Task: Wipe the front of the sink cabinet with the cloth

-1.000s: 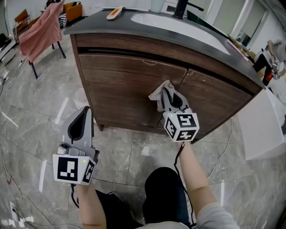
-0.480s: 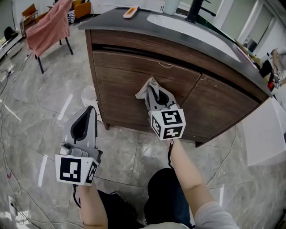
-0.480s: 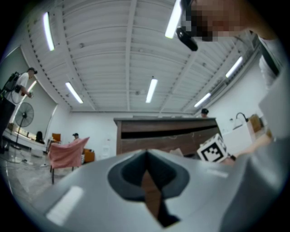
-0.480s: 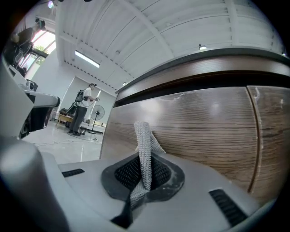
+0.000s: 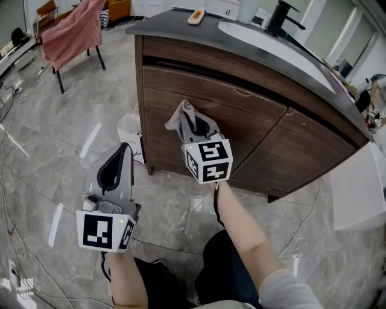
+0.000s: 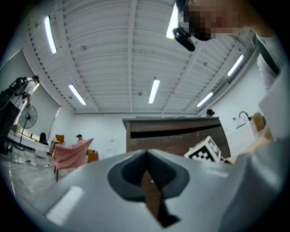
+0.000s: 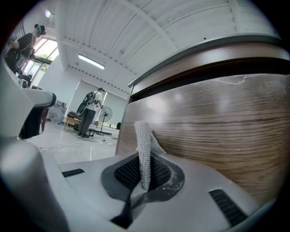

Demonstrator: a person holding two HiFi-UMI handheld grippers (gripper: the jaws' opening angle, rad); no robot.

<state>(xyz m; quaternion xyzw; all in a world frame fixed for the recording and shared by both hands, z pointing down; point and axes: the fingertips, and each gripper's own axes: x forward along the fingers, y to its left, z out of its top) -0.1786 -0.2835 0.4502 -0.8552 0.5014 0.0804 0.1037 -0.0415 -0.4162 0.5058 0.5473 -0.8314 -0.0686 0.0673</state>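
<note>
The sink cabinet [image 5: 241, 130] has a dark wood front under a grey counter and a white basin. My right gripper [image 5: 186, 124] is shut on a grey knitted cloth [image 5: 178, 119] and holds it against the left part of the cabinet front. In the right gripper view the cloth [image 7: 144, 156] stands up between the jaws, right beside the wood panel [image 7: 226, 136]. My left gripper [image 5: 114, 169] hangs over the floor, left of the cabinet and lower, shut with nothing in it. The left gripper view shows the cabinet [image 6: 172, 131] ahead and the right gripper's marker cube [image 6: 206, 152].
A pink cloth hangs over a chair [image 5: 72, 33] at the far left. Something white [image 5: 129, 136] stands on the floor by the cabinet's left corner. A black tap [image 5: 280, 18] and a small orange thing [image 5: 196, 16] are on the counter. Cables trail across the grey tile floor [image 5: 54, 151].
My right gripper has slid the cloth leftward along the cabinet front, from near the door seam toward the left panel. The left gripper has barely moved.
</note>
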